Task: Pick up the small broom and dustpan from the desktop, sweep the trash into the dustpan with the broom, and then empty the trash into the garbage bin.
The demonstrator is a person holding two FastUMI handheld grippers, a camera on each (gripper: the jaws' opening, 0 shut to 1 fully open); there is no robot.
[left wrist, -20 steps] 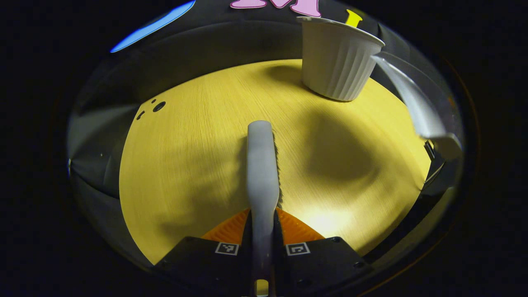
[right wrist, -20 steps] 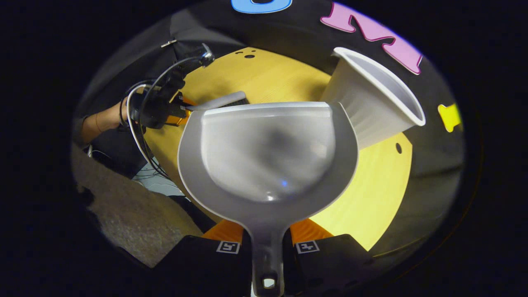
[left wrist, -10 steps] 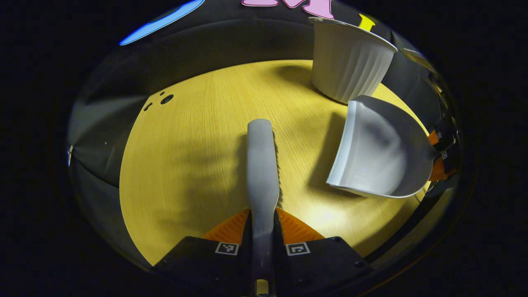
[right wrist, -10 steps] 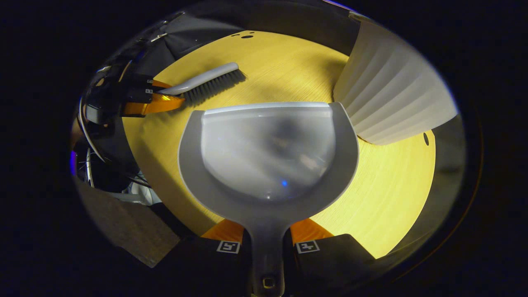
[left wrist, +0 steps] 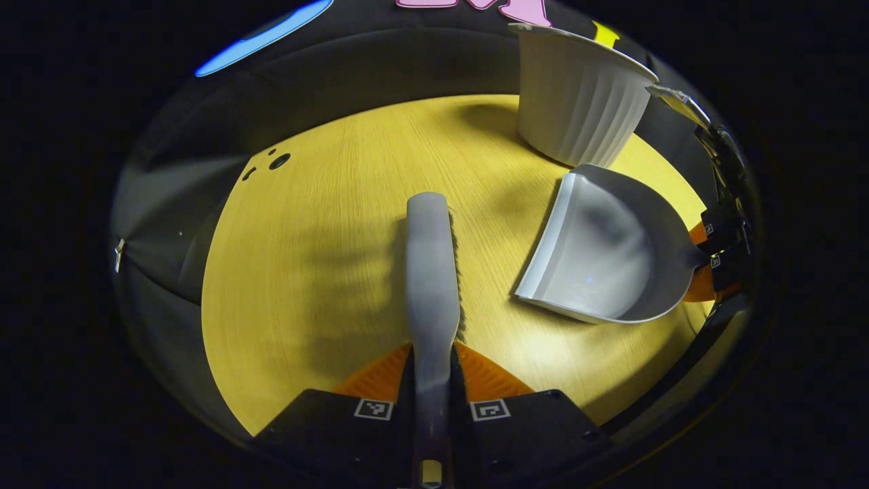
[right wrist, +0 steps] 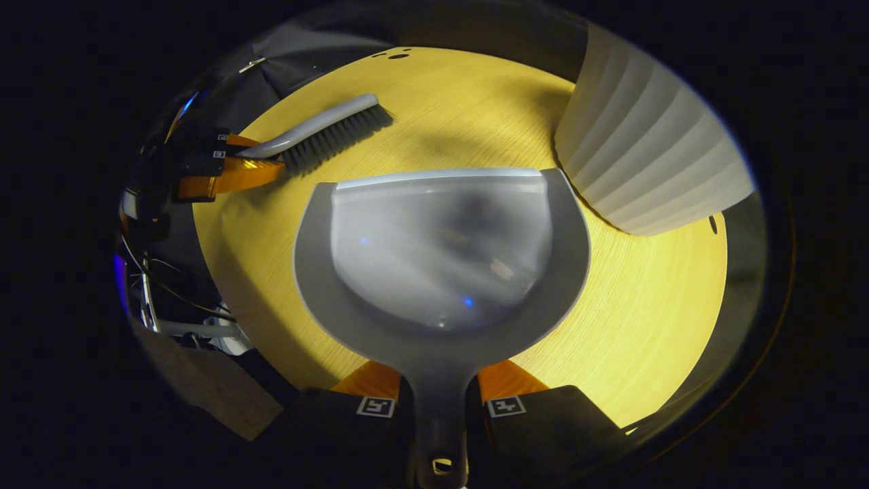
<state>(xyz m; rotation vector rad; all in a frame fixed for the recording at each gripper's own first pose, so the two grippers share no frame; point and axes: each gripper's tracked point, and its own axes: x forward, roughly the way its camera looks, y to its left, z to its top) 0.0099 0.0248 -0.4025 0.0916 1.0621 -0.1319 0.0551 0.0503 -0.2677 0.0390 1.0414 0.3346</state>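
My left gripper (left wrist: 432, 370) is shut on the handle of the small grey broom (left wrist: 429, 272), which points forward over the yellow desktop (left wrist: 326, 238) with its dark bristles on the right side. In the right gripper view the broom (right wrist: 319, 132) lies low at the far left, held by that other gripper (right wrist: 224, 170). My right gripper (right wrist: 440, 387) is shut on the handle of the grey dustpan (right wrist: 441, 258); the pan looks empty and sits low over the desktop (right wrist: 652, 305). In the left gripper view the dustpan (left wrist: 597, 258) rests at the right, mouth facing left. The white ribbed garbage bin (left wrist: 577, 102) stands just behind it.
The bin (right wrist: 645, 163) rises close to the dustpan's right front corner in the right gripper view. Small holes (left wrist: 278, 161) mark the desktop's far left edge. Cables and a floor patch (right wrist: 197, 380) lie beyond the table's left rim.
The dustpan has come down from beside the bin's rim to the desktop, level and lower. The broom has stayed almost still in my left gripper.
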